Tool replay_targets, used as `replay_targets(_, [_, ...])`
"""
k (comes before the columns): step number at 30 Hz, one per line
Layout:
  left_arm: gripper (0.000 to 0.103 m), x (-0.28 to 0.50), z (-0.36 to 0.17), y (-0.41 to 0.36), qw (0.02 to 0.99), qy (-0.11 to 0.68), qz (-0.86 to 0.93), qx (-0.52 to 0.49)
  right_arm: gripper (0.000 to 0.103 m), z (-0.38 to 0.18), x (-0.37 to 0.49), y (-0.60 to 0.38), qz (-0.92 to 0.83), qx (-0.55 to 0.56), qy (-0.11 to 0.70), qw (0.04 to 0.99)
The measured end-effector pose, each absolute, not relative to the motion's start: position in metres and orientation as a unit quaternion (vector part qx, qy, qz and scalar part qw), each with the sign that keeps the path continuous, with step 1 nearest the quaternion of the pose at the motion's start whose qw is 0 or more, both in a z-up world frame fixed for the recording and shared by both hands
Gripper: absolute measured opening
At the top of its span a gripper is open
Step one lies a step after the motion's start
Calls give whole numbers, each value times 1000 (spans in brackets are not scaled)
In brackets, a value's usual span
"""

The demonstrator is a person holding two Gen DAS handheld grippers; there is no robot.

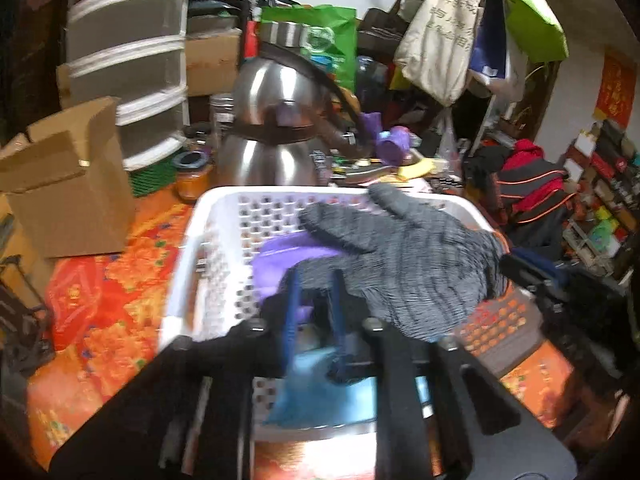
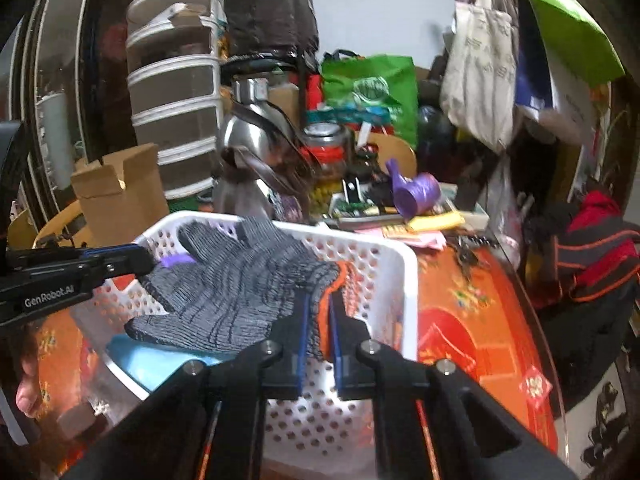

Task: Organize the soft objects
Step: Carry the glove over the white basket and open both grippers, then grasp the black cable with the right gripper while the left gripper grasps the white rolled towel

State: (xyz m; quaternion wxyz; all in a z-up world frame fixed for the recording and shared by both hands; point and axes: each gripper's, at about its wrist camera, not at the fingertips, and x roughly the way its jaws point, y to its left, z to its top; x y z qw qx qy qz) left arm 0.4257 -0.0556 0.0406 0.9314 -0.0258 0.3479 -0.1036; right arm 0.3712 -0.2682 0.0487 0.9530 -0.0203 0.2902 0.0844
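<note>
— Glove (image 2: 240, 288), grey knit with an orange cuff, hangs over the white basket (image 2: 404, 276) on the worktop (image 2: 472, 312), not yet dropped in.

— What is already inside?

— A purple cloth (image 1: 288, 256) and a blue cloth (image 1: 320, 392) lie in the basket, so sorting looks partly done.

— And the claws?

— The right claw (image 2: 318, 320) pinches the cuff between nearly closed jaws. The left claw (image 1: 314, 304) stands spread by the fingers' end, seemingly holding nothing. The glove sags limp and wrinkled.

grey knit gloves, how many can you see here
1: the grey knit glove hangs over the white basket, its cuff between the right gripper fingers. More may lie hidden beneath it.
</note>
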Motion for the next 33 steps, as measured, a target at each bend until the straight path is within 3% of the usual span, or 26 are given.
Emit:
replay_targets(1, [51, 421, 39, -53, 934, 345, -96, -18, 28, 48, 369, -270, 80, -20, 293, 953])
replay_targets(2, [75, 411, 39, -50, 935, 340, -96, -16, 56, 48, 365, -271, 77, -19, 294, 952])
replay_targets(3, [83, 403, 39, -46, 938, 332, -101, -16, 67, 49, 361, -272, 73, -18, 291, 954])
replay_targets(4, [83, 392, 40, -42, 940, 323, -112, -13, 76, 51, 355, -273, 64, -20, 280, 958])
replay_targets(7, [83, 361, 42, -31, 940, 322, -110, -3, 77, 54, 331, -278, 50, -4, 266, 963])
replay_targets(12, [83, 293, 34, 5, 939, 335, -78, -4, 78, 42, 275, -281, 70, 44, 275, 958])
replay_targets(22, [84, 191, -55, 73, 918, 389, -42, -68, 77, -39, 168, -258, 128, 72, 341, 928])
replay_targets(24, [84, 191, -66, 75, 914, 399, -39, -67, 63, -50, 162, -251, 125, 54, 354, 925])
replay_targets(26, [84, 192, -74, 75, 911, 406, -35, -61, 33, -57, 161, -248, 139, 59, 366, 918])
replay_targets(27, [84, 194, -75, 75, 912, 405, -36, -60, 27, -61, 160, -246, 142, 56, 374, 915])
replay_targets(33, [84, 202, -81, 67, 910, 409, -43, -42, 25, -65, 160, -244, 152, 58, 385, 909])
